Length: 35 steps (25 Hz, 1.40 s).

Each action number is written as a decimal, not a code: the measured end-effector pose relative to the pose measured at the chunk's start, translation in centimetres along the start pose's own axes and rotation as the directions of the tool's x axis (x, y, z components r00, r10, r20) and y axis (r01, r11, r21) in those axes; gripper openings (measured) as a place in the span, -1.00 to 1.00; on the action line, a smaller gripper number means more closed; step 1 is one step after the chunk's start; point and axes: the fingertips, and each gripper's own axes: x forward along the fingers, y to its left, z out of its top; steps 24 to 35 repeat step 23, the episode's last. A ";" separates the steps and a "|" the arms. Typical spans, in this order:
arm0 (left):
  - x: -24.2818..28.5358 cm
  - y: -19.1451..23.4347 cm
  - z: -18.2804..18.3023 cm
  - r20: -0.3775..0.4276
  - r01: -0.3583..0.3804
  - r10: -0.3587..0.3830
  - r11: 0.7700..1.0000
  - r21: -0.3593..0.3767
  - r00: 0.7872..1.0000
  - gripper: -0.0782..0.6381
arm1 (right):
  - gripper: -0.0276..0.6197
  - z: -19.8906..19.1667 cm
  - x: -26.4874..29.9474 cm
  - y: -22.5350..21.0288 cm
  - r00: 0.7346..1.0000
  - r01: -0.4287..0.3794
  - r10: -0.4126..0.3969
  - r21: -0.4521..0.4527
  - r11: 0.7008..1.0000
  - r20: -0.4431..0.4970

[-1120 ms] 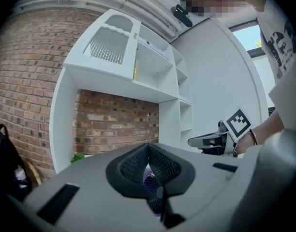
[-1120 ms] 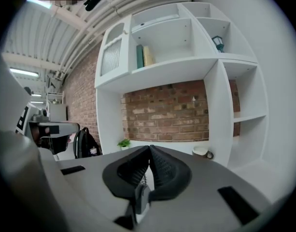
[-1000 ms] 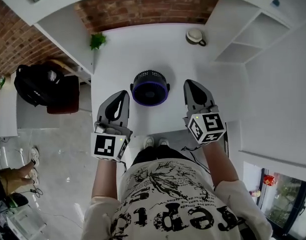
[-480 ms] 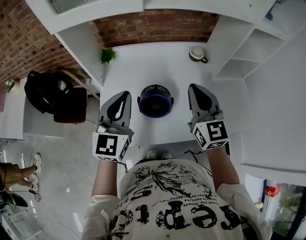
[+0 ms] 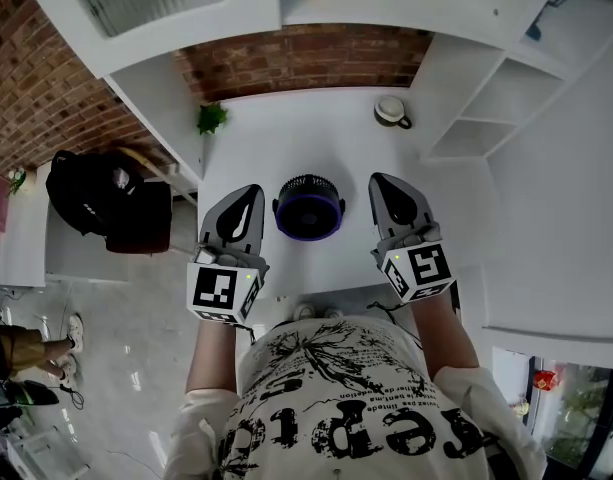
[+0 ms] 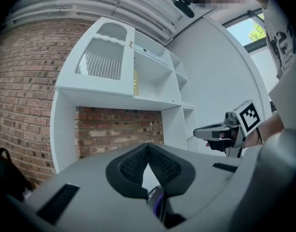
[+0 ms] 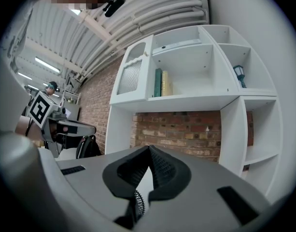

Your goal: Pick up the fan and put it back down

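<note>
A small black fan (image 5: 309, 208) with a purple ring lies face up on the white table (image 5: 286, 138), near its front edge. My left gripper (image 5: 248, 194) hovers just left of it and my right gripper (image 5: 378, 181) just right of it, neither touching it. Both point level toward the brick wall. In the left gripper view the pads meet at the tips of the left gripper (image 6: 148, 145), with the fan (image 6: 156, 203) peeking below them. The right gripper (image 7: 149, 148) is likewise shut and empty, with the fan's grille (image 7: 137, 204) showing under its jaws.
A cup (image 5: 392, 111) stands at the table's back right and a small green plant (image 5: 211, 118) at its back left. White shelves (image 5: 486, 108) flank the right side. A black backpack (image 5: 91, 190) rests on a chair left of the table.
Both grippers have risen a little beside the fan, still shut. The fan has stayed on the table. The head view has tilted up, showing more of the cabinet above.
</note>
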 end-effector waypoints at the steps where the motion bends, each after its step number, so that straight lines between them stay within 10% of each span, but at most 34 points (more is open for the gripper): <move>1: 0.1 0.0 -0.1 -0.005 0.002 -0.002 1.000 -0.002 1.000 -0.74 | -0.88 0.0 0.0 0.0 1.000 -0.001 0.001 0.002 1.000 -0.001; 35: -0.3 -1.8 0.0 -0.071 0.061 -0.060 0.998 0.016 0.996 -0.74 | -0.88 -0.4 -0.8 0.0 1.000 0.016 -0.016 0.013 1.000 -0.010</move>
